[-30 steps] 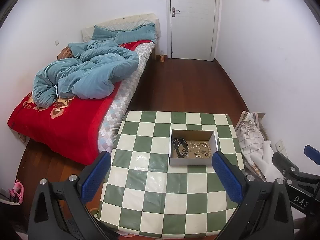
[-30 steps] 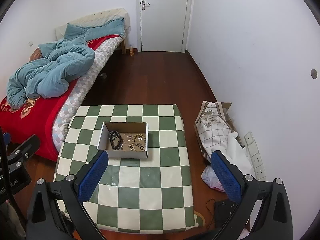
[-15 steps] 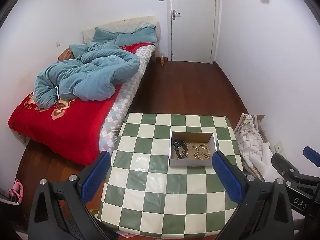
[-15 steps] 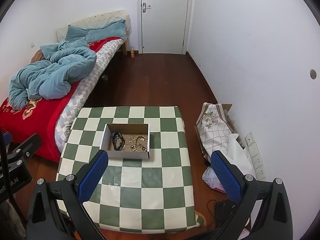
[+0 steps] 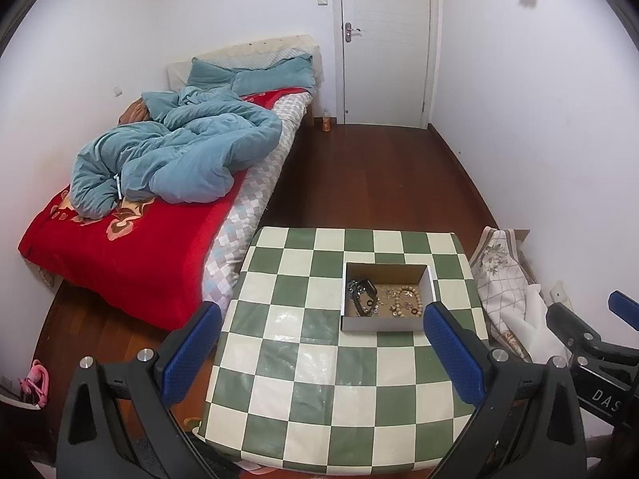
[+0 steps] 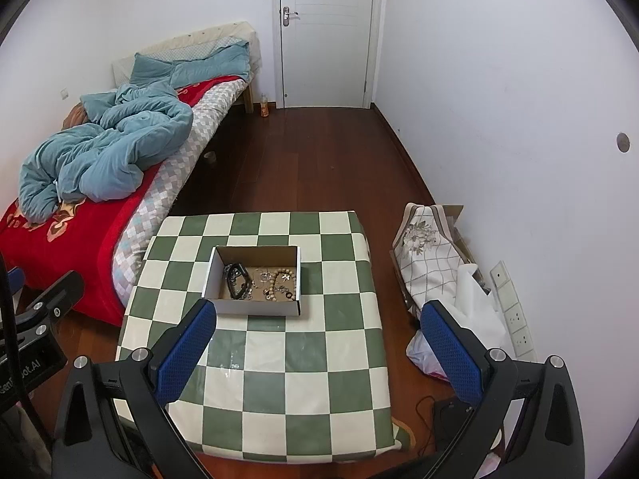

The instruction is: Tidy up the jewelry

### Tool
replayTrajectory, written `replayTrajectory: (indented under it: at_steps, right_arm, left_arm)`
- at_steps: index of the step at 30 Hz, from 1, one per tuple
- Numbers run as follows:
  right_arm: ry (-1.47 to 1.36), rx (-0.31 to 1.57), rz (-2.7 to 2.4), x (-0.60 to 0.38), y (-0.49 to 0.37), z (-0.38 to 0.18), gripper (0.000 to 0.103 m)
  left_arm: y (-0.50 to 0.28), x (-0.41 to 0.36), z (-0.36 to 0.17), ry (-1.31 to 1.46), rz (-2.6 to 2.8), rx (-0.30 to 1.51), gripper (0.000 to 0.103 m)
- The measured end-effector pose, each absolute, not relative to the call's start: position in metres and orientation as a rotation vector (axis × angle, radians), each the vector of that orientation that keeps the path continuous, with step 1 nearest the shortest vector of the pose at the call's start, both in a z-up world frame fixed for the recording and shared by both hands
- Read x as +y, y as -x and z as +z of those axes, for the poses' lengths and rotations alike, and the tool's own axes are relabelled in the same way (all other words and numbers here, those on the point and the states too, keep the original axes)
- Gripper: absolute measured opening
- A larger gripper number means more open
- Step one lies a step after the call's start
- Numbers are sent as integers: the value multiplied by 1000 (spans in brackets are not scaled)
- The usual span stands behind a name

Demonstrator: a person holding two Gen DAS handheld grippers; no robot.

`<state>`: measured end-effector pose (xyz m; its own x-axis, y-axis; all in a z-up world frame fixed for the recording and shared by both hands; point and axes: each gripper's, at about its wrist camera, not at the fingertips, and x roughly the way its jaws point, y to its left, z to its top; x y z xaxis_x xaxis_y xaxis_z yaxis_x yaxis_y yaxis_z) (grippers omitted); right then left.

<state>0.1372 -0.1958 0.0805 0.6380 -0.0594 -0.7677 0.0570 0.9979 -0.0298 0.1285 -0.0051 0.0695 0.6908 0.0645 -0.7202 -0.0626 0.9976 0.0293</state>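
Note:
A small open cardboard box (image 5: 385, 322) (image 6: 251, 307) sits on a green-and-white checked table (image 5: 319, 383) (image 6: 303, 359). Inside lie a black bracelet (image 5: 361, 297) (image 6: 236, 279), a wooden bead bracelet (image 5: 407, 301) (image 6: 279, 283) and small tangled metal pieces. My left gripper (image 5: 323, 353) is open and empty, high above the table's near side. My right gripper (image 6: 319, 351) is open and empty, also well above the table. The right gripper shows at the right edge of the left wrist view (image 5: 591, 343); the left gripper shows at the left edge of the right wrist view (image 6: 36, 319).
A bed (image 5: 131, 239) with a red blanket and a blue duvet stands left of the table. A patterned bag (image 6: 431, 263) and white plastic bags lie by the right wall. A wooden floor leads to a closed white door (image 5: 383, 40).
Both grippers have risen and pulled back a little; the table and box look slightly smaller and lower in both views. Nothing on the table moved.

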Motion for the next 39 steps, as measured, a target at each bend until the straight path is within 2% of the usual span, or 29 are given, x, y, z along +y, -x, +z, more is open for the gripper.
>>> replayTrajectory:
  at_steps: [39]
  right_arm:
    - [-9, 870, -82, -197, -135, 83, 103]
  left_arm:
    - [-125, -4, 72, -13, 75, 796, 103]
